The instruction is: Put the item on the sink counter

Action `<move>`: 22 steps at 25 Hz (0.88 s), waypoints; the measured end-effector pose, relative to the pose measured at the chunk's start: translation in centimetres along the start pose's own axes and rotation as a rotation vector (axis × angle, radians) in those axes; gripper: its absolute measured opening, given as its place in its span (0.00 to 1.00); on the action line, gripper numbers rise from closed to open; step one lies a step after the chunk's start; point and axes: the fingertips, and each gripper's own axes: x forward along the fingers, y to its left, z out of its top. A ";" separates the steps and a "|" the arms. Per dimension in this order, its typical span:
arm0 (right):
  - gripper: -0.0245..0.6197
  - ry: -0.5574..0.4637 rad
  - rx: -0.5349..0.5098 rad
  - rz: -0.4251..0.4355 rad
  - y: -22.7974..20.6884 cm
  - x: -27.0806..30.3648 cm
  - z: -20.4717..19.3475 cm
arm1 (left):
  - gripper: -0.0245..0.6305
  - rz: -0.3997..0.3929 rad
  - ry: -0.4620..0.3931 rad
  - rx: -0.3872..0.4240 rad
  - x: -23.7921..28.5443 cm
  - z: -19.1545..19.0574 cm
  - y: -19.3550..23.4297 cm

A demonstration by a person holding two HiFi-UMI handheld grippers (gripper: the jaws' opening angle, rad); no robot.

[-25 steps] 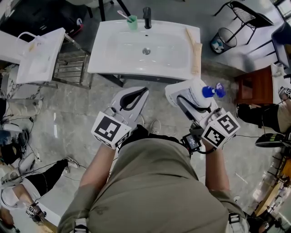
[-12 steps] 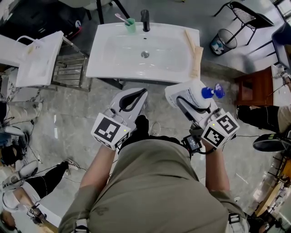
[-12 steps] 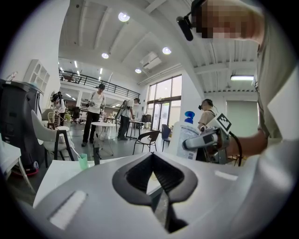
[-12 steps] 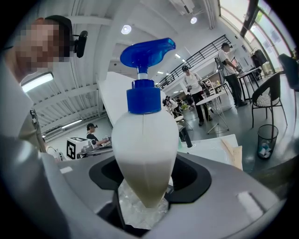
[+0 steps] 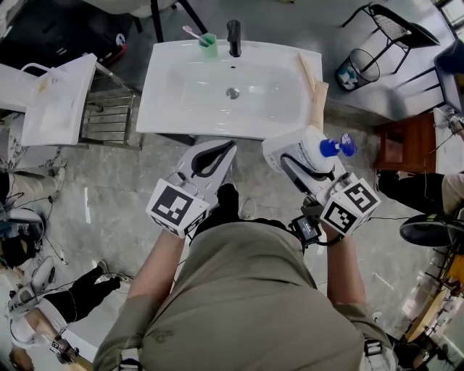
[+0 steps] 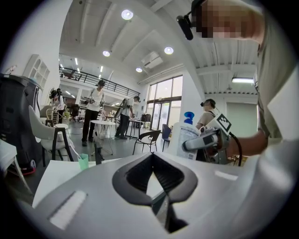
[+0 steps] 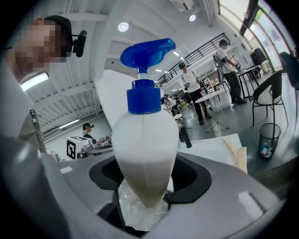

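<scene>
The white sink counter (image 5: 170,109) lies ahead of me in the head view, with a black faucet (image 5: 233,36) and a green cup (image 5: 209,43) holding a toothbrush at its back edge. My right gripper (image 5: 288,156) is shut on a white bottle (image 5: 313,147) with a blue pump (image 5: 337,146), held in the air just short of the counter's front right corner. In the right gripper view the bottle (image 7: 145,144) stands upright between the jaws of that gripper (image 7: 145,198). My left gripper (image 5: 228,148) hangs before the counter's front edge, shut and empty; the left gripper view shows its tips (image 6: 152,158) meeting.
A beige strip (image 5: 313,83) lies along the counter's right side. A second white basin (image 5: 54,90) and a metal rack (image 5: 112,109) stand to the left. A wire bin (image 5: 360,67), a black chair (image 5: 391,22) and a brown stool (image 5: 406,134) are to the right. People stand around.
The sink counter has slid lower and slightly right in the head view, so it is nearer. Both grippers keep their places and their states; the bottle stays held.
</scene>
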 end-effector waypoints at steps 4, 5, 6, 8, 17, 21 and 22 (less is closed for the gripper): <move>0.47 0.006 0.004 -0.002 -0.6 2.6 0.7 | 0.05 -0.008 0.007 -0.007 0.7 0.1 2.6; 0.47 0.008 0.005 -0.002 -0.9 3.3 0.9 | 0.05 -0.011 0.009 -0.008 1.0 0.2 3.2; 0.47 0.008 0.008 -0.003 -1.1 4.0 1.1 | 0.05 -0.015 0.011 -0.009 1.3 0.2 3.9; 0.47 0.008 0.011 -0.004 -1.7 5.3 1.6 | 0.05 -0.021 0.015 -0.010 1.9 0.3 5.1; 0.47 0.019 0.028 -0.020 -4.0 10.6 3.4 | 0.05 -0.053 0.028 -0.010 4.7 1.0 10.6; 0.47 0.029 0.036 -0.030 -4.9 12.7 3.9 | 0.05 -0.070 0.036 -0.020 5.8 0.9 12.6; 0.47 0.032 0.037 -0.033 -5.0 13.2 4.0 | 0.05 -0.073 0.038 -0.024 6.0 0.8 13.0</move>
